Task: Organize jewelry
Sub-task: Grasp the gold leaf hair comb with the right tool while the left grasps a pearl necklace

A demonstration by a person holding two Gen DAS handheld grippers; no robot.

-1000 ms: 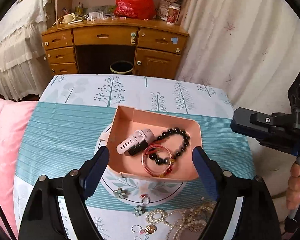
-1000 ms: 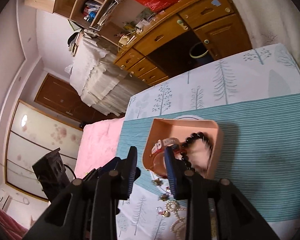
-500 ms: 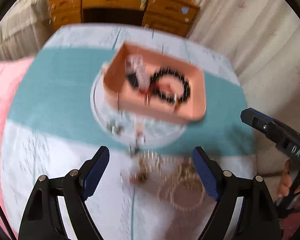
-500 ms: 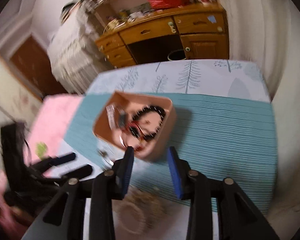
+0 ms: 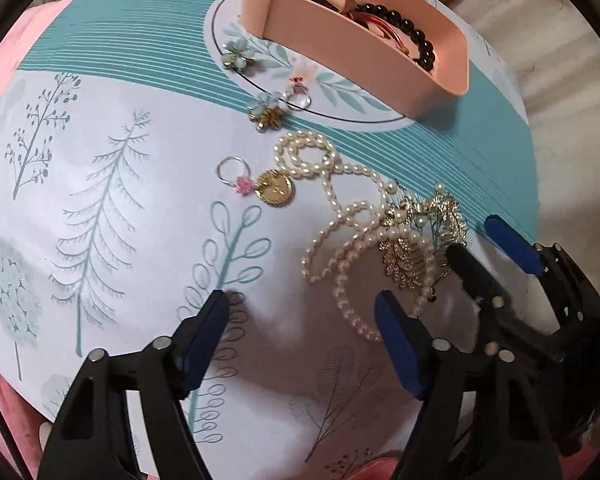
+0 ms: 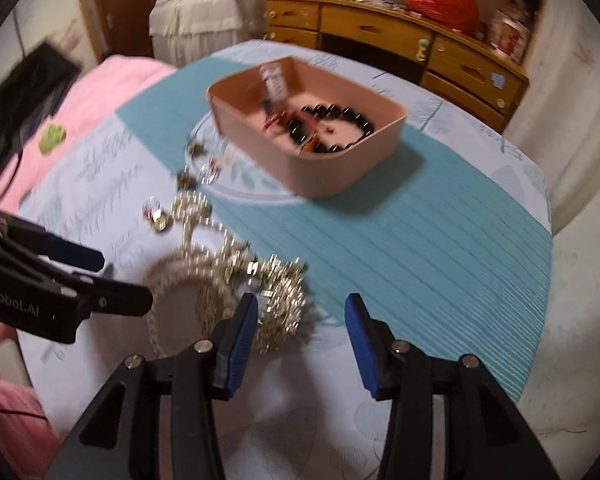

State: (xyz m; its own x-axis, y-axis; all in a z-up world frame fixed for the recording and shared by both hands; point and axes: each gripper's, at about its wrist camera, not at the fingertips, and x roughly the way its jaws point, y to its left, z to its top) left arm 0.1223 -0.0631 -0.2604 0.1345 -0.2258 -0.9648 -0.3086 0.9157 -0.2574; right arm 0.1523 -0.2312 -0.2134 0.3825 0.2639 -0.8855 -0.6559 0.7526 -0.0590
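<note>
Near front edge of desk (image 5: pixel 100 220), both my tools wide open, holding nothing: left tool (image 5: pixel 300 344), right tool (image 6: pixel 300 344). Pearl necklace (image 5: pixel 340 208) tangled with gold hairpiece (image 5: pixel 416 240), apart from pink tray (image 5: pixel 340 44). Risk: grabbing one drags other.

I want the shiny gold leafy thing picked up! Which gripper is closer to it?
The right gripper. Its open fingers straddle the gold leafy comb's right end. The left gripper is also open, a bit farther off, near the pearl necklace.
</note>
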